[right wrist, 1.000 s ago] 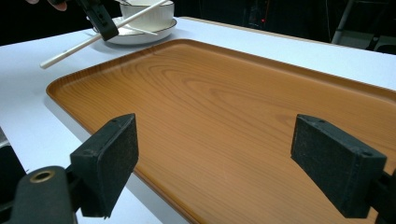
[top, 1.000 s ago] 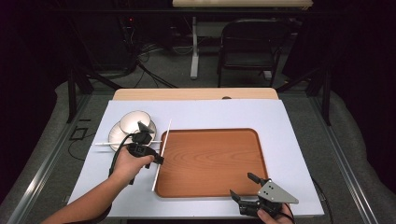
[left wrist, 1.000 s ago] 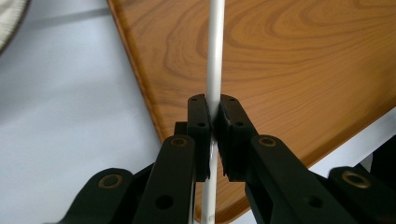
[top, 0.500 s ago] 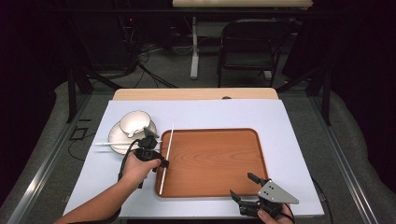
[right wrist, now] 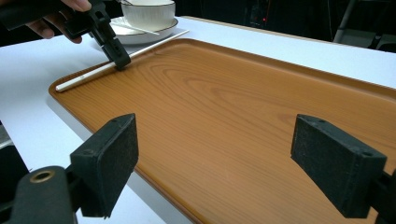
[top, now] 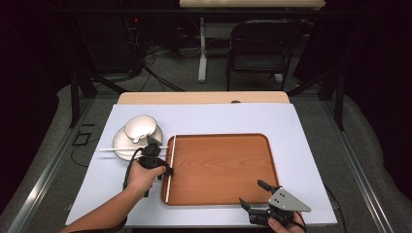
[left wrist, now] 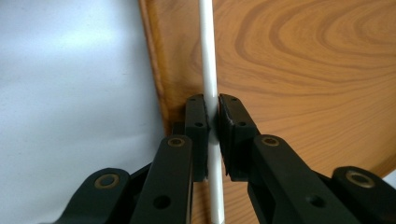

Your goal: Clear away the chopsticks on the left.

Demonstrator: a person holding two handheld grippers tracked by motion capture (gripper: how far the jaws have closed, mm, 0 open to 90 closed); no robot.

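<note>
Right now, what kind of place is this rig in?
Probably a lab or recording studio: black curtains all round, loose cables on the floor, and a folding chair behind the white-topped table.

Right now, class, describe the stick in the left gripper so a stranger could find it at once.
Find the wooden tray on the white table. Along its left rim lies a thin white stick, clamped by the left gripper. Its twin lies crosswise by the saucer, untouched.
</note>
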